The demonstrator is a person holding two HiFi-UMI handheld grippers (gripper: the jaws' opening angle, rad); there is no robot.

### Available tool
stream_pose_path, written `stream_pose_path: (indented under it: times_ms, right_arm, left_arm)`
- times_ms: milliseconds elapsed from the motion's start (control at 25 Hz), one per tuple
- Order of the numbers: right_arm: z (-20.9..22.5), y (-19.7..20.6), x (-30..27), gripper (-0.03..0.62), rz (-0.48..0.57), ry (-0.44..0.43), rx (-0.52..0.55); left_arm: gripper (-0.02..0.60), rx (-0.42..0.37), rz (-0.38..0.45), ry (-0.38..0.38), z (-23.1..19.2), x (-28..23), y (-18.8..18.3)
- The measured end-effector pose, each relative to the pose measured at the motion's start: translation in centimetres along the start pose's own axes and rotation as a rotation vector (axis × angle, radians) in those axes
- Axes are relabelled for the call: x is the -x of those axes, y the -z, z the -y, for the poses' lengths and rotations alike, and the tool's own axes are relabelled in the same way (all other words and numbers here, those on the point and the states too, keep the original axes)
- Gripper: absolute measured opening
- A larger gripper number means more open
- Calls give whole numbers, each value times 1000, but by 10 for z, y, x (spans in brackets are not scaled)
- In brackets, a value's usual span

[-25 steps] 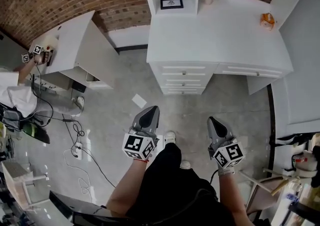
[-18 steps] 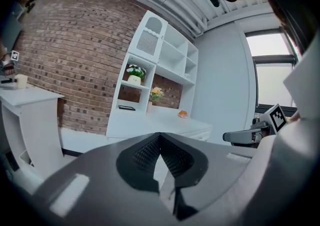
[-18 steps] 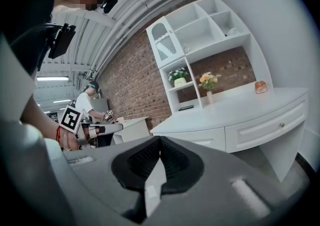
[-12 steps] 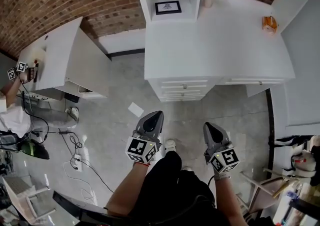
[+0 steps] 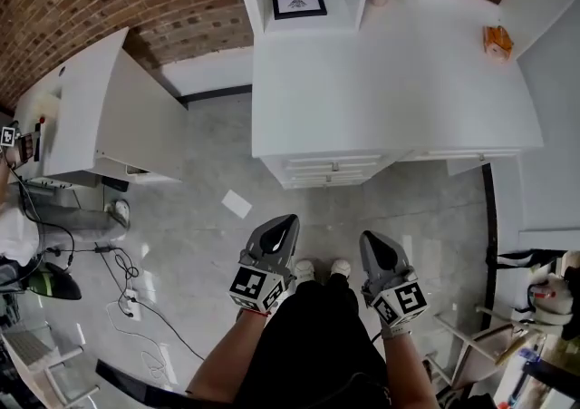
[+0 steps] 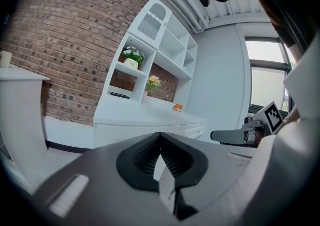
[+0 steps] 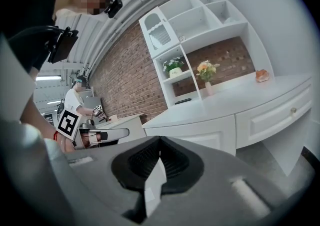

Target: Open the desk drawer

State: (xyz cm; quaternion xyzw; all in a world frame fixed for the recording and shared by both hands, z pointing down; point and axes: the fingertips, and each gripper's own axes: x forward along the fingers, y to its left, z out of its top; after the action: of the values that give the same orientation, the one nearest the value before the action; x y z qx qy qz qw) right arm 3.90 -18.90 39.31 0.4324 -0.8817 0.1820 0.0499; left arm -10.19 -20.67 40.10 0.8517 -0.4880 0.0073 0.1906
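1. In the last second the desk [image 5: 390,81] has slid down the frame toward us. Its fronts now sit just above the centre of the head view, squashed because we look almost straight down on them. We judge the walk-up nearly finished, with the opening itself not begun.
2. The left claw [image 5: 283,222] and right claw [image 5: 371,241] have stayed low in the frame. Each is closed on nothing, its jaws meeting at the tips in its own view.
3. The stack of drawers [image 5: 333,167] lies just above centre, and a wide drawer [image 5: 462,155] runs to its right. All look closed, and we cannot tell which one is meant.
4. Bare floor [image 5: 199,244] separates the claws from the fronts.
5. A paper scrap [image 5: 236,204] lies left of centre and cables [image 5: 127,280] at lower left. The side desk [image 5: 100,108] stands well apart.
6. A white panel [image 5: 553,171] closes off the right, so we would reach in straight.
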Motion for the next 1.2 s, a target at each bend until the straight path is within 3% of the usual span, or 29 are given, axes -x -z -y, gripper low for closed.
stream_pose_path:
  times_ms: [160, 400, 600, 1080, 1200]
  right_arm:
    - [18, 13, -27, 2, 48, -1, 46]
    - [39, 53, -72, 2, 59, -38, 104]
    - [50, 74, -104, 2, 65, -42, 137]
    - [74, 90, -156, 17, 115, 43, 155]
    - [78, 89, -170, 52, 125, 56, 144]
  left_arm:
    - [2, 54, 48, -21, -12, -24, 22]
    - [2, -21, 59, 10, -20, -62, 67]
    - [2, -33, 62, 9, -32, -86, 90]
    - [2, -23, 86, -22, -62, -121, 117]
    - [3, -21, 92, -15, -66, -131, 118]
